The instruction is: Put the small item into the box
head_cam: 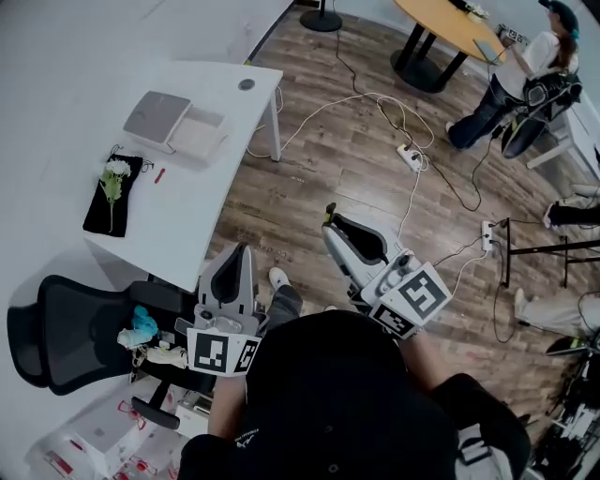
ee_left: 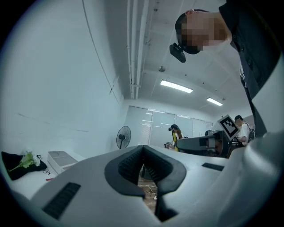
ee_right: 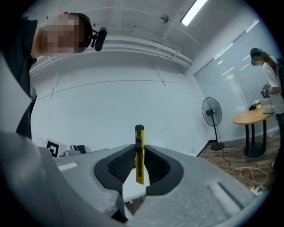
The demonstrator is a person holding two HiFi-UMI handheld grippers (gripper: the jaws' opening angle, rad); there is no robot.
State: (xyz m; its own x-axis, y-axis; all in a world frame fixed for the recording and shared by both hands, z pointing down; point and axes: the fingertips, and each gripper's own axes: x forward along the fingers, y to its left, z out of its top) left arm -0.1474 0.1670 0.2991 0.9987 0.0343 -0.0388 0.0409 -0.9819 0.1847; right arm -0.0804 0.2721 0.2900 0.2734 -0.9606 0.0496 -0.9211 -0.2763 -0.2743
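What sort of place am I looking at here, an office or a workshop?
Most likely an open office or lab room: there is a white desk, a black swivel chair, a round wooden table, and power strips lying on the wood floor.

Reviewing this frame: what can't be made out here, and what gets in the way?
- Inside of the box: too small in the head view; in the left gripper view its own wall hides it.
- Red item on the table: too small in the head view to identify.
- Yellow utility knife: the jaws of the right gripper cover its middle; in the head view only a tip shows.
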